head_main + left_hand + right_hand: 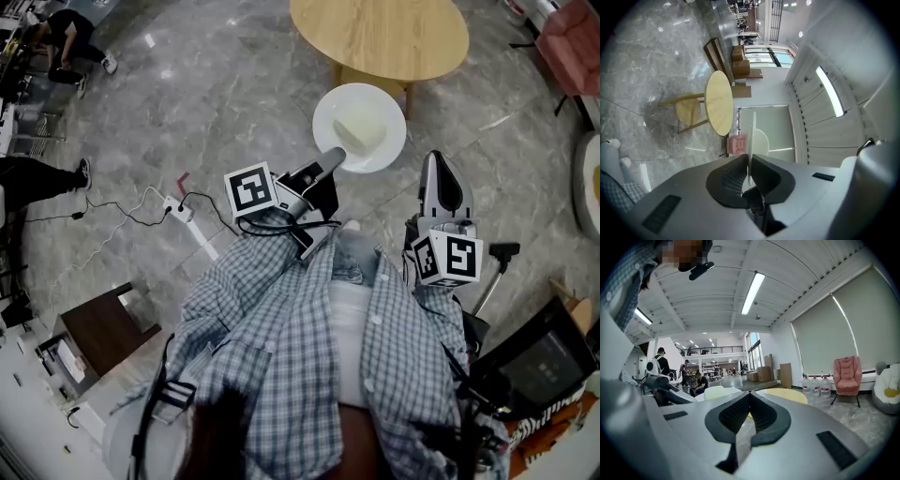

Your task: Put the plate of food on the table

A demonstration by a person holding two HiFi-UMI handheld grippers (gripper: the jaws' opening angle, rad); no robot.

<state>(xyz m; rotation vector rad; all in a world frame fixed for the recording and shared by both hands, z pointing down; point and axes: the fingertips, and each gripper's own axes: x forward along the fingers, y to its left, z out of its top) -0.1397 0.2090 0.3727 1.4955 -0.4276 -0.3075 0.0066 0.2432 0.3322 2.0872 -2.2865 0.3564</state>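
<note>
Head view
- Left gripper (334, 159): reaches forward from the person's checked shirt (281, 356). Its fingers are closed on the near rim of the plate.
- Plate (375, 108): white and round, face up, held over the grey marble floor (206, 94). It extends out past the left fingertips, away from the person.
- Food (361, 134): a pale slab lying on the plate, just beyond the left fingertips.
- Table (380, 36): an oval top of light wood, farther ahead of the left fingers than the plate. The plate's far rim comes near the table's near edge, and the plate does not rest on it.
- Right gripper (434, 161): points forward, to the right of the plate and apart from it, with nothing at its fingertips.

Left gripper view
- Left gripper (749, 161): its ribbed pads press from both sides on the plate's rim.
- Plate (753, 129): seen edge-on as a thin white line rising from between the fingers.
- Table (718, 103): beyond the fingertips and off to one side of the plate's edge, well apart from it, standing on wooden legs.
- Armchair (735, 144): pink, beyond the fingers, just beside the plate's edge in this view.

Right gripper view
- Right gripper (750, 395): the fingers meet tip to tip, with nothing between them.
- Table (787, 394): its yellow top shows just past the fingertips, to their right.
- Plate (715, 392): a white disc to the left of the fingertips, with the left gripper (665, 387) reaching to it.
- Armchair (847, 373): far ahead and to the right of the fingers, by the window blind.
</note>
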